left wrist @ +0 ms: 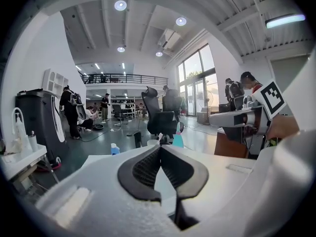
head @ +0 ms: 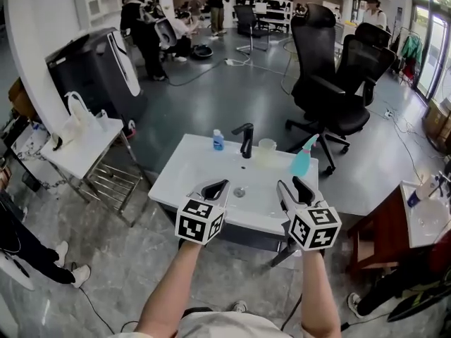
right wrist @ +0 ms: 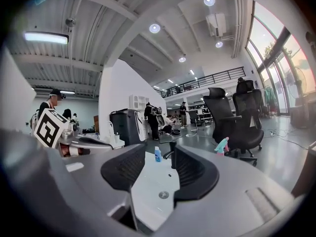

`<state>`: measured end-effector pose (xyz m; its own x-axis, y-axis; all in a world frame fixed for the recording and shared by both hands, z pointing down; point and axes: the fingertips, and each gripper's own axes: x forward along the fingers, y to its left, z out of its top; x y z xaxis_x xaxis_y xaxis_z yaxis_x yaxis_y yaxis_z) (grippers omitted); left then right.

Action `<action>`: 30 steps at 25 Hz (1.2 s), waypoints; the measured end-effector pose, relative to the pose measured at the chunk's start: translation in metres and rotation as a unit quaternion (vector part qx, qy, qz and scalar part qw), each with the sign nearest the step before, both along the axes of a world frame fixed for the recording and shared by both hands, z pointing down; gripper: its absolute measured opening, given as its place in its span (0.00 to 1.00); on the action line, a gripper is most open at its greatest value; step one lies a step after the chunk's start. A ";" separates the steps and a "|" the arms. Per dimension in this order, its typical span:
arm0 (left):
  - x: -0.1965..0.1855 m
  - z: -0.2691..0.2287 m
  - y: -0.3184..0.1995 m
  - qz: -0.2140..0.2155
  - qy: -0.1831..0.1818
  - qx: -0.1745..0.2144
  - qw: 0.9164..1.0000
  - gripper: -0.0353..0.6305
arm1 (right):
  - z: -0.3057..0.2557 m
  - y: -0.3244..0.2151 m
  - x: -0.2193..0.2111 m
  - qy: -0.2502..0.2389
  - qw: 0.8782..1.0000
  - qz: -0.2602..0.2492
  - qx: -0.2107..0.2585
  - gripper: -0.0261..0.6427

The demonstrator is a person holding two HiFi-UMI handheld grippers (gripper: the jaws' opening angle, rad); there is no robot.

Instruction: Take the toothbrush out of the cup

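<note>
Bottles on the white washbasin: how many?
2. A small blue bottle left of the black faucet; a teal spray bottle at the washbasin's right rear corner. None looks hidden.

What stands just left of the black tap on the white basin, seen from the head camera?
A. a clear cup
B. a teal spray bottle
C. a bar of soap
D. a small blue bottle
D: in the head view the small blue bottle stands just left of the black tap; the cup and the spray bottle are to its right.
</note>
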<state>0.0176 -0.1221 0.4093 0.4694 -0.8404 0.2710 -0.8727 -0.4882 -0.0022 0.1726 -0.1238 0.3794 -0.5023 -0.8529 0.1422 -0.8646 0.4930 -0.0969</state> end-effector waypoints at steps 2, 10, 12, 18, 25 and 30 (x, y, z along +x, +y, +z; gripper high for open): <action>0.003 0.002 -0.004 -0.002 -0.004 -0.002 1.000 0.06 | 0.000 -0.007 0.000 -0.003 1.000 -0.006 -0.002 0.31; -0.003 0.003 -0.019 -0.014 -0.004 -0.001 1.000 0.06 | 0.008 -0.021 -0.005 -0.002 1.000 -0.019 -0.006 0.33; -0.005 0.005 -0.026 -0.013 -0.001 -0.002 1.000 0.06 | 0.009 -0.027 -0.007 -0.002 1.000 -0.016 -0.004 0.33; -0.012 0.010 -0.065 0.010 -0.002 0.001 1.000 0.06 | 0.013 -0.062 -0.017 -0.001 1.000 0.004 0.000 0.34; -0.048 0.014 -0.138 0.031 0.006 -0.001 0.999 0.06 | 0.021 -0.127 -0.051 0.009 1.000 0.027 -0.008 0.36; -0.074 0.010 -0.185 0.045 0.012 -0.001 0.999 0.06 | 0.018 -0.168 -0.074 0.014 0.999 0.044 -0.014 0.36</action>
